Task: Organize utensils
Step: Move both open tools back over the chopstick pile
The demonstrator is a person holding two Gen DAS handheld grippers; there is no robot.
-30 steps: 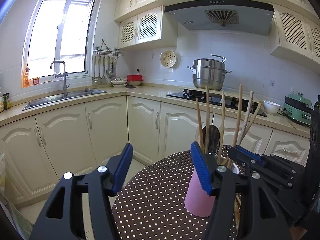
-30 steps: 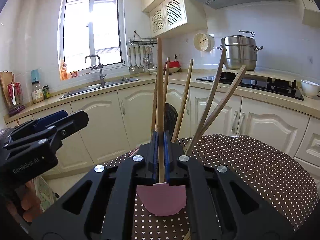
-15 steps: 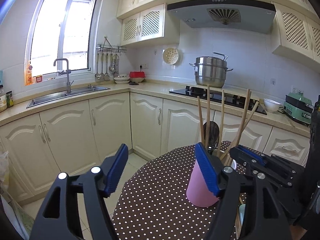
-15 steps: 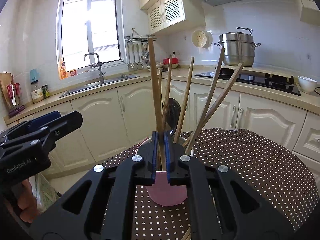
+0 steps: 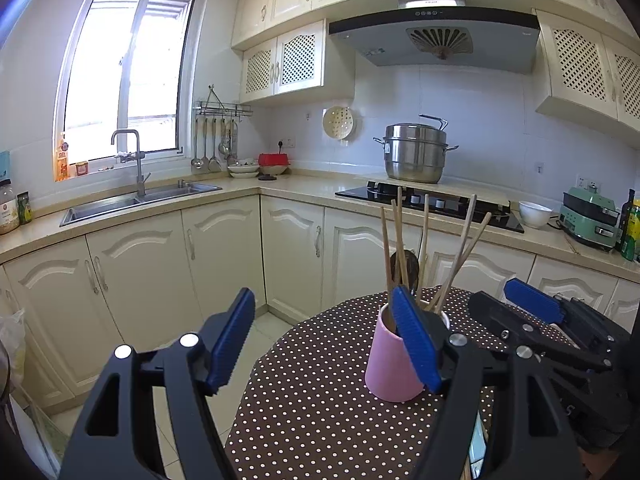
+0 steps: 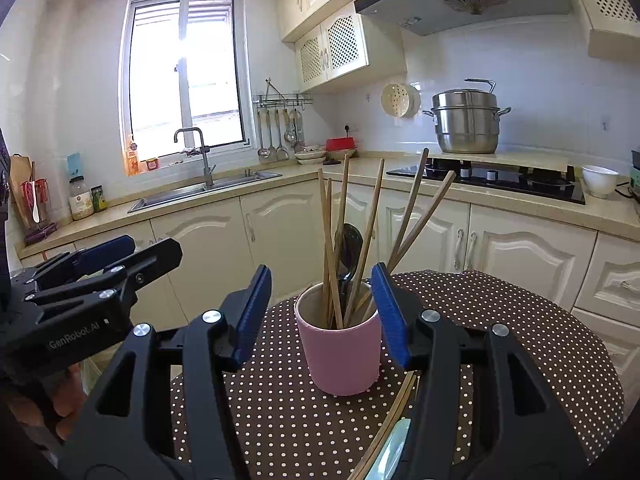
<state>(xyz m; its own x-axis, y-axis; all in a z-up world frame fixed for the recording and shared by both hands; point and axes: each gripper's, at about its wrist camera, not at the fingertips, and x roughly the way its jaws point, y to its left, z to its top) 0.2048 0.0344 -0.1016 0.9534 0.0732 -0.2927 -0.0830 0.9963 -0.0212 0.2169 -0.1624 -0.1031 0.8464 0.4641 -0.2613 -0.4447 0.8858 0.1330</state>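
Note:
A pink cup (image 6: 340, 354) stands on the dotted round table (image 6: 500, 320). It holds several wooden chopsticks (image 6: 332, 248) and a dark spoon (image 6: 347, 246). My right gripper (image 6: 322, 316) is open and empty, its blue pads on either side of the cup's rim and nearer to me. Loose chopsticks (image 6: 394, 416) lie on the table under its right finger. In the left wrist view the cup (image 5: 390, 360) is partly hidden by the right finger of my left gripper (image 5: 326, 340), which is open and empty. The right gripper (image 5: 532, 316) shows at the right there.
The table edge drops to a tiled floor (image 5: 268, 328) on the left. Cream cabinets (image 5: 224, 256), a sink (image 5: 136, 200) and a hob with a steel pot (image 5: 416, 154) line the far counter. A pale object (image 6: 390, 450) lies on the table near the loose chopsticks.
My right gripper has opened and let go of a chopstick, which now stands in the cup, and has drawn back. The left gripper has stayed open and shifted slightly.

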